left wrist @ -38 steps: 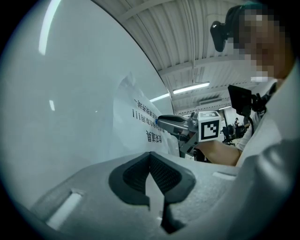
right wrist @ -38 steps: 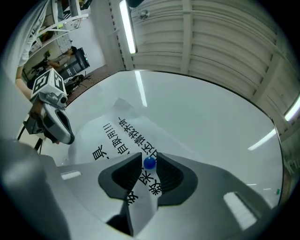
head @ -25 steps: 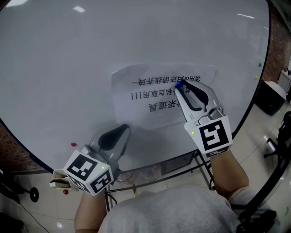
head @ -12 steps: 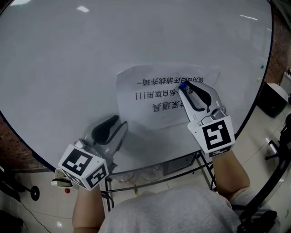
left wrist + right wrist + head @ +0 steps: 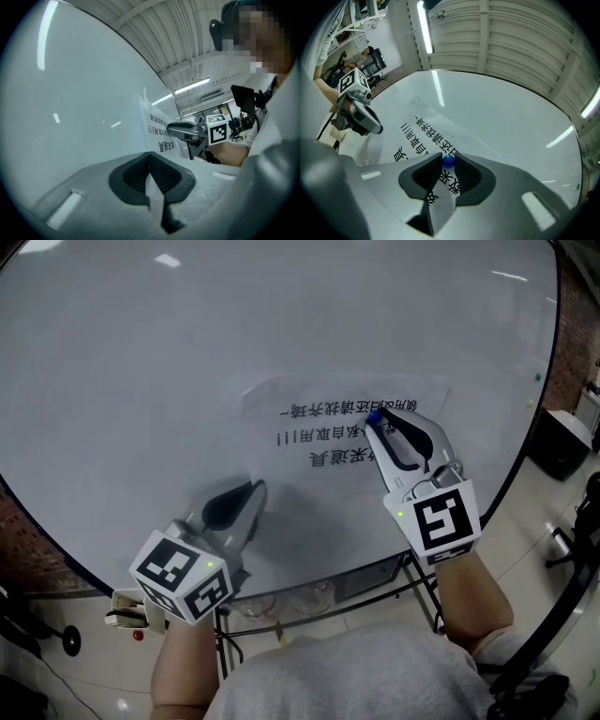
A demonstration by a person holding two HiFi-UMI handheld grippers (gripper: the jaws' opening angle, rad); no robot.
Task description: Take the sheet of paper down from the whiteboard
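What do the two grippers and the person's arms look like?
Both the left gripper and the right gripper have light grey, curved fingers with black ridged pads inside. Each carries a white cube with black square markers behind the fingers. The forearms are bare; the person wears a grey top.

The whiteboard [image 5: 187, 352] fills most of the head view, a white sheen with a thin dark rim curving down both sides. Right of centre the sheet of paper [image 5: 319, 437] lies against it, its black printed lines upside down in this view. A blue magnet [image 5: 375, 413] sits on the sheet's right part. In the left gripper view the sheet's near edge stands off the board. A small green dot [image 5: 536, 376] clings near the right rim. Below, a metal stand [image 5: 375, 589] rests on the pale tiled floor [image 5: 75, 681].
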